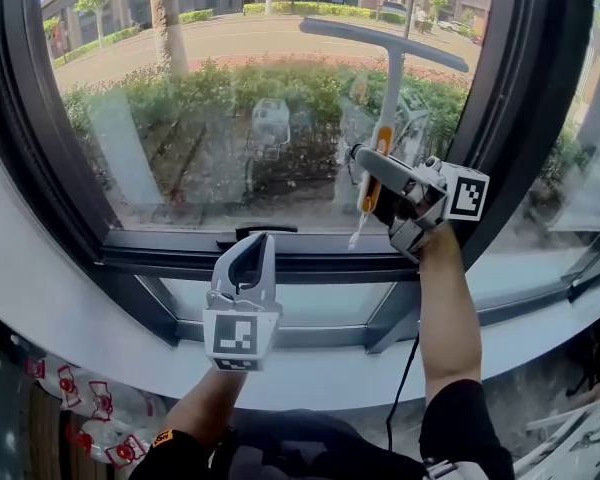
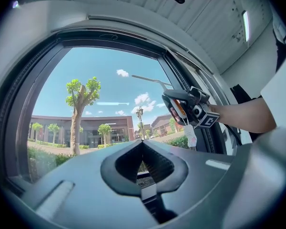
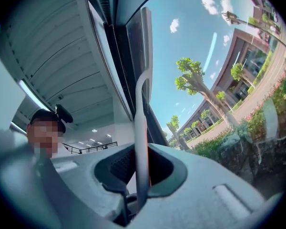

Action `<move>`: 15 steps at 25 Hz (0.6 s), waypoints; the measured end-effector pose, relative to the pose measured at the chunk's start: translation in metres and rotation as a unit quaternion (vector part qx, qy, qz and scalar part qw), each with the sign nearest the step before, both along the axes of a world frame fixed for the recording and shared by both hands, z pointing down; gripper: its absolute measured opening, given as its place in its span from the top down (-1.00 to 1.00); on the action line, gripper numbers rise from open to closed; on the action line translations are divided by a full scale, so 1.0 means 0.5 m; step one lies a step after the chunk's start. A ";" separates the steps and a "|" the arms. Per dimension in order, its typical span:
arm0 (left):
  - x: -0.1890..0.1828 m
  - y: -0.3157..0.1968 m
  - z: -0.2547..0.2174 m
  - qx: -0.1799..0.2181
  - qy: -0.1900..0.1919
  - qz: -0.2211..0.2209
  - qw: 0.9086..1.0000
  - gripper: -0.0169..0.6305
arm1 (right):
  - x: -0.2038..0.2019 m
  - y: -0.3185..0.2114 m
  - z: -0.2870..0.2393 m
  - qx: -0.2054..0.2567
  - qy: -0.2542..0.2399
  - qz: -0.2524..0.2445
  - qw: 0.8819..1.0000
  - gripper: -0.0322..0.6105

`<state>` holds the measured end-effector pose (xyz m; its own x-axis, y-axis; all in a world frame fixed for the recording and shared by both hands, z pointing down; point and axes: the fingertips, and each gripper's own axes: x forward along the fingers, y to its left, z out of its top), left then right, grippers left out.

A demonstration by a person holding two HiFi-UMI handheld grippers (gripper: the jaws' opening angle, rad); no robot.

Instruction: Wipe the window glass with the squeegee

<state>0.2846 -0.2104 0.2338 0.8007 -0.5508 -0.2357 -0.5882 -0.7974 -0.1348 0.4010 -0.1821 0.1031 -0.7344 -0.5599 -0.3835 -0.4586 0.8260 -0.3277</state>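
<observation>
The squeegee (image 1: 391, 83) is a grey T-shaped tool with an orange grip, and its blade (image 1: 385, 41) lies against the window glass (image 1: 220, 108) at the upper right. My right gripper (image 1: 366, 164) is shut on the handle just below the orange part. In the right gripper view the handle (image 3: 140, 128) runs up between the jaws to the blade (image 3: 145, 37). My left gripper (image 1: 259, 242) is shut with nothing in it, low by the bottom rail. In the left gripper view its jaws meet at the tip, and the squeegee (image 2: 152, 82) and right gripper (image 2: 177, 104) show ahead.
A dark window frame (image 1: 310, 265) borders the pane, with a small latch (image 1: 265, 230) on the bottom rail and a thick post (image 1: 525, 78) at the right. A white sill (image 1: 70, 303) curves below. Printed bags (image 1: 90, 408) lie at the lower left. A paper tag (image 1: 357, 231) dangles from the squeegee.
</observation>
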 end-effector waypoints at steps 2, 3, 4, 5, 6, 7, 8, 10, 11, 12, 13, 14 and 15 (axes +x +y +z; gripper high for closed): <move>-0.007 -0.003 0.012 0.002 -0.009 -0.003 1.000 0.91 | -0.001 0.000 0.008 0.000 -0.001 0.001 1.000 0.80; -0.012 -0.004 0.016 0.004 -0.013 -0.005 1.000 0.91 | -0.002 0.001 0.010 0.000 -0.001 0.001 1.000 0.80; -0.016 -0.004 0.020 0.006 -0.017 -0.007 1.000 0.91 | -0.004 0.002 0.011 0.000 0.000 0.002 1.000 0.80; -0.021 -0.004 0.022 0.006 -0.019 -0.009 1.000 0.91 | -0.007 0.005 0.011 0.002 0.002 0.003 1.000 0.80; -0.025 -0.003 0.024 0.006 -0.019 -0.011 1.000 0.91 | -0.012 0.009 0.011 0.004 0.004 0.004 1.000 0.80; -0.030 -0.002 0.025 0.005 -0.020 -0.012 1.000 0.91 | -0.019 0.013 0.011 0.007 0.008 0.005 1.000 0.80; -0.034 -0.001 0.026 0.003 -0.020 -0.014 1.000 0.91 | -0.028 0.017 0.011 0.010 0.015 0.008 1.000 0.80; -0.046 0.001 0.028 0.000 -0.021 -0.017 1.000 0.91 | -0.054 0.023 0.013 0.017 0.031 0.013 0.999 0.80; -0.056 0.000 0.031 -0.002 -0.022 -0.020 1.000 0.91 | -0.073 0.022 0.014 0.020 0.039 0.014 0.999 0.80; -0.072 -0.006 0.036 -0.004 -0.023 -0.024 0.999 0.91 | -0.098 0.018 0.017 0.023 0.046 0.013 0.999 0.80; -0.092 -0.015 0.043 -0.006 -0.024 -0.029 0.999 0.91 | -0.128 0.009 0.023 0.024 0.053 0.010 0.998 0.80; -0.115 -0.027 0.051 -0.008 -0.025 -0.035 0.999 0.91 | -0.161 -0.002 0.030 0.025 0.058 0.006 0.998 0.80; -0.136 -0.038 0.059 -0.010 -0.025 -0.041 0.999 0.91 | -0.191 -0.014 0.038 0.025 0.063 0.001 0.998 0.80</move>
<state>0.2165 -0.2293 0.2633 0.7628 -0.6199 -0.1842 -0.6451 -0.7493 -0.1496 0.3053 -0.1891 0.1219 -0.7769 -0.5449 -0.3154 -0.4960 0.8383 -0.2265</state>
